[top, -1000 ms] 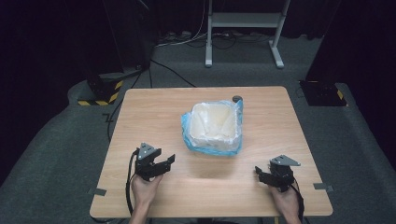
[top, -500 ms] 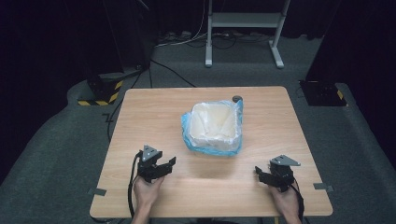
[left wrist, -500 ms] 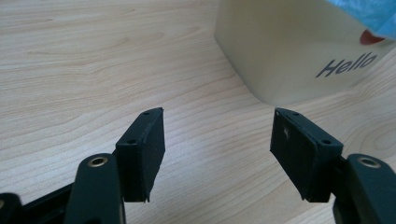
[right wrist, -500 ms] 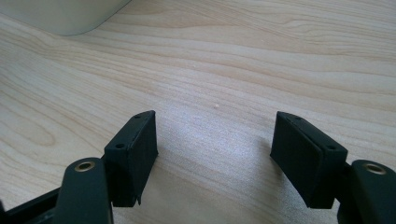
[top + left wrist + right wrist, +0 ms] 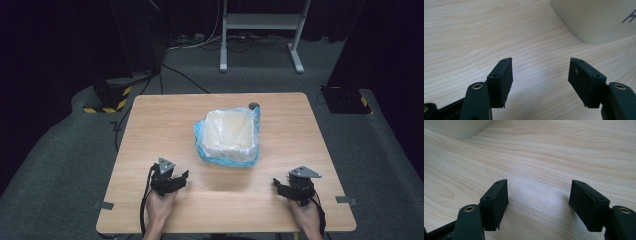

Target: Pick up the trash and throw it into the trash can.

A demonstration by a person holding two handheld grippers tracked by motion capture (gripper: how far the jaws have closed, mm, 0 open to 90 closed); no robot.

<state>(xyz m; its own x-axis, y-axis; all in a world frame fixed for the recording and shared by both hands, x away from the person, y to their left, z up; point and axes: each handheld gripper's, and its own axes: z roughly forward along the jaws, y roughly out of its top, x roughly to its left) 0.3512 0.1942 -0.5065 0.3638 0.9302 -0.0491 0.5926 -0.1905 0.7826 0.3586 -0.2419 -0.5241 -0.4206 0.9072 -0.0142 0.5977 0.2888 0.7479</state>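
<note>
A white square bin (image 5: 229, 134), lined with a blue plastic bag (image 5: 203, 150), stands in the middle of the wooden table (image 5: 160, 120). My left gripper (image 5: 180, 179) is held low near the front left of the table, left of and nearer than the bin. In the left gripper view its jaws (image 5: 541, 75) stand open over bare wood, with the bin's pale wall (image 5: 599, 17) ahead at the upper right. My right gripper (image 5: 278, 185) sits near the front right. Its jaws (image 5: 539, 200) are open too, nothing between them, and a corner of the bin (image 5: 456, 127) is at the upper left.
A small dark round object (image 5: 254, 105) lies on the table just behind the bin. Beyond the table a grey metal stand (image 5: 260, 30) and cables are on the carpet. A yellow-black striped base (image 5: 107, 102) sits off the table's back left corner.
My left gripper has sunk a little towards the table and drifted slightly nearer the front edge. The right gripper and the bin have stayed put.
</note>
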